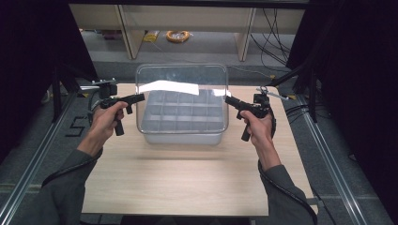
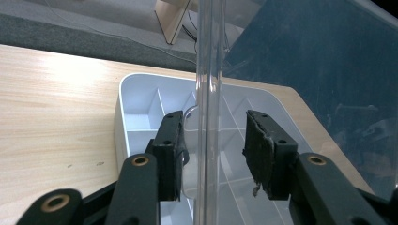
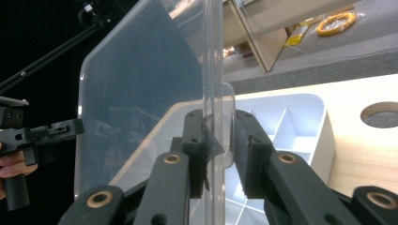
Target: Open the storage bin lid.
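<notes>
1 clear lid (image 1: 182, 96) raised upright, white compartment tray (image 1: 182, 123) beneath

Glossy clear plastic lid (image 1: 182, 96), matt white plastic tray (image 1: 180, 137), pale smooth wood-grain table (image 1: 187, 178).

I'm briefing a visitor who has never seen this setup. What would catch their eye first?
A clear lid stands raised over a white compartment box at the middle of the wooden table. The left tongs and right tongs straddle its side edges, the right closed tighter.
</notes>
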Available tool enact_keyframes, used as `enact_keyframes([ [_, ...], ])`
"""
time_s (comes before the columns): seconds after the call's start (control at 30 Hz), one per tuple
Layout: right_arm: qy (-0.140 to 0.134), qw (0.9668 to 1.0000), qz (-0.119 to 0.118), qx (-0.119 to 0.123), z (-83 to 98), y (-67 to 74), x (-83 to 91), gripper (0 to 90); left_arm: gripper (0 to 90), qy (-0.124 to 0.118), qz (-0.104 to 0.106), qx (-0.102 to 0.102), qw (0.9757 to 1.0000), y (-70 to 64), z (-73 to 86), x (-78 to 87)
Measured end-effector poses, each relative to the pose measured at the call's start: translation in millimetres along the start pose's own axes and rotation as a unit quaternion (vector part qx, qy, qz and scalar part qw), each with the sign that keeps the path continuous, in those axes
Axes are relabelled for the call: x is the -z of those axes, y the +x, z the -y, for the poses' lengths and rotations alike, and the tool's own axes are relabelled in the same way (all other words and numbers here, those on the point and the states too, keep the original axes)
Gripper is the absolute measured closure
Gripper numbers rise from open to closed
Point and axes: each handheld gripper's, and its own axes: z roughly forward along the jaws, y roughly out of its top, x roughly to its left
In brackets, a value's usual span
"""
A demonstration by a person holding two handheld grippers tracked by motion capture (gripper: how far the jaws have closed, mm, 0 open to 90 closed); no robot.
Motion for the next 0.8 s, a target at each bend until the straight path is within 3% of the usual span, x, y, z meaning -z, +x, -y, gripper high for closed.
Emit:
enact_keyframes([
  [0.03, -0.001, 0.9999, 0.002, 0.011, 1.3, 0.8, 1.1, 76.1, 57.7, 0.002, -0.003, -0.002, 1.0, -1.1, 3.2, 1.4],
  [0.07, 0.003, 1.0, 0.007, 0.005, 3.3, 3.8, 2.7, 76.0, 57.4, 0.005, -0.005, -0.003, 1.0, -1.6, 7.0, 3.0],
  [0.13, 0.001, 0.9999, 0.006, 0.014, 6.7, 4.7, 5.9, 76.2, 57.3, 0.003, -0.001, 0.0, 1.0, -1.1, 11.3, 5.6],
  [0.23, 0.001, 1.0, 0.004, 0.006, 12.6, 10.0, 12.6, 76.4, 57.3, 0.003, 0.004, -0.005, 1.0, -3.3, 18.7, 12.6],
  [0.27, -0.001, 0.9997, 0.003, 0.025, 15.3, 9.9, 16.1, 76.3, 57.3, 0.004, 0.004, -0.007, 1.0, -3.9, 20.3, 14.3],
  [0.43, 0.002, 0.9999, 0.0, 0.014, 27.7, 15.3, 27.3, 76.8, 57.2, 0.009, 0.008, -0.012, 0.9998, -6.1, 31.5, 22.3],
  [0.47, 0.001, 0.9997, 0.0, 0.024, 30.6, 14.3, 29.4, 77.0, 57.2, 0.01, 0.009, -0.012, 0.9998, -6.2, 34.2, 23.7],
  [0.53, 0.004, 1.0, -0.005, 0.004, 36.9, 17.8, 35.1, 77.2, 57.2, 0.013, 0.014, -0.013, 0.9997, -6.1, 39.8, 26.3],
  [0.67, 0.002, 0.9998, -0.009, 0.016, 47.5, 18.4, 42.5, 77.6, 57.2, 0.011, 0.017, -0.011, 0.9997, -5.8, 49.4, 31.0],
  [0.73, 0.005, 0.9999, -0.011, 0.006, 51.6, 20.4, 45.1, 77.7, 57.2, 0.014, 0.018, -0.012, 0.9997, -5.3, 52.4, 33.4],
  [0.8, 0.006, 0.9998, -0.014, 0.011, 55.0, 21.2, 47.0, 77.8, 57.2, 0.012, 0.018, -0.01, 0.9997, -5.2, 54.9, 35.4],
])
